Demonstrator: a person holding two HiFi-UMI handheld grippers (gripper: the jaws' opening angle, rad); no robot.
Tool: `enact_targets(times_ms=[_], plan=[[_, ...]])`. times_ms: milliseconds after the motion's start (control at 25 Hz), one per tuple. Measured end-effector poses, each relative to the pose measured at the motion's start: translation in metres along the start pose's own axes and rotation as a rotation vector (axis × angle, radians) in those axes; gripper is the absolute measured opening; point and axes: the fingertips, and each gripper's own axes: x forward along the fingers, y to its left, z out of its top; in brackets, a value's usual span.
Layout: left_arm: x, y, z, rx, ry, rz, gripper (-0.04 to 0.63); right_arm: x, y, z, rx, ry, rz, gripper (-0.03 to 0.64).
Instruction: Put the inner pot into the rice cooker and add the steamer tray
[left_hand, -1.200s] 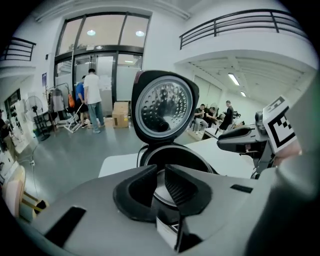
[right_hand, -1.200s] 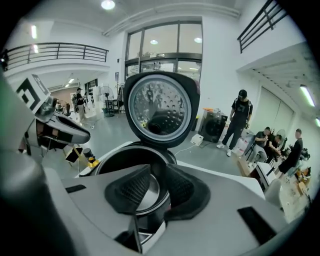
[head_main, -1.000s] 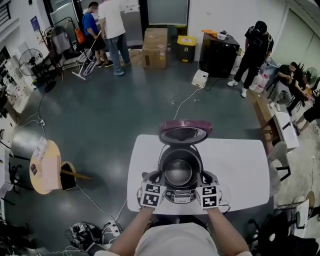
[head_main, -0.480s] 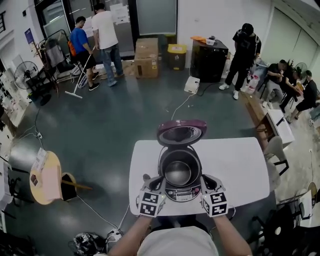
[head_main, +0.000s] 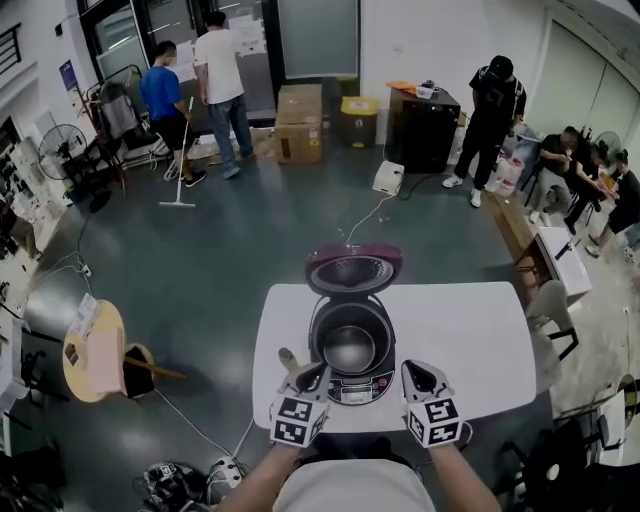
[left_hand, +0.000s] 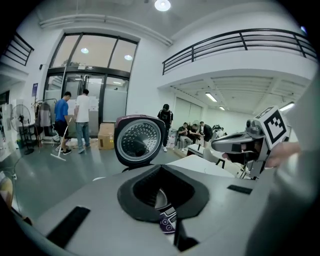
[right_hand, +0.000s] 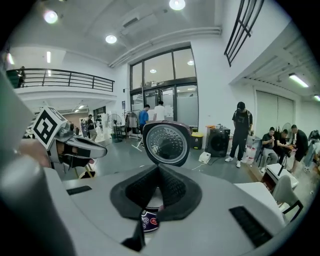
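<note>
**Hovering clenched and empty before the open rice cooker**

1. Left gripper (head_main: 309, 377): clamped tight, jaws pressed together, nothing gripped. Held above the near edge of the white table (head_main: 480, 340), just left of the cooker's front and apart from it. Confirmed in the left gripper view (left_hand: 161, 172): dark pads meeting edge to edge, with only a small window between them.

2. Right gripper (head_main: 416, 374): likewise clenched on nothing, jaws together. Placed just right of the cooker's front, mirroring the left and not touching the cooker. Same closed pads in the right gripper view (right_hand: 159, 170).

3. Rice cooker (head_main: 388, 340): standing upright near the middle of the table, between the two grippers and slightly beyond them. Purple control panel (head_main: 358, 388) facing the person.

4. Inner pot (head_main: 349, 348): seated inside the cooker body, upright, bare metal showing within.

5. Lid (head_main: 353, 268): swung fully open at the far side, with its perforated inner plate facing the grippers (left_hand: 139, 140) (right_hand: 166, 143).

6. Surroundings: grey floor, cardboard boxes (head_main: 300, 120), yellow bin (head_main: 359, 108), round wooden table (head_main: 93, 345) and several people standing or seated well beyond the table.
</note>
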Motion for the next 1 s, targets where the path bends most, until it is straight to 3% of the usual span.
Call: enact_targets(times_ms=[320, 680, 1000], plan=[[0.010, -0.061, 0.003, -0.052, 0.000, -0.026, 0.015, -0.045, -0.030, -0.012, 0.049, -0.010, 0.032, 0.012], [0.052, -0.123, 0.004, -0.060, 0.026, -0.075, 0.015, -0.073, -0.085, -0.034, 0.062, 0.001, -0.002, 0.012], [0.095, -0.175, -0.022, -0.047, 0.107, -0.106, 0.015, -0.093, -0.135, -0.077, 0.088, 0.057, -0.035, 0.012]])
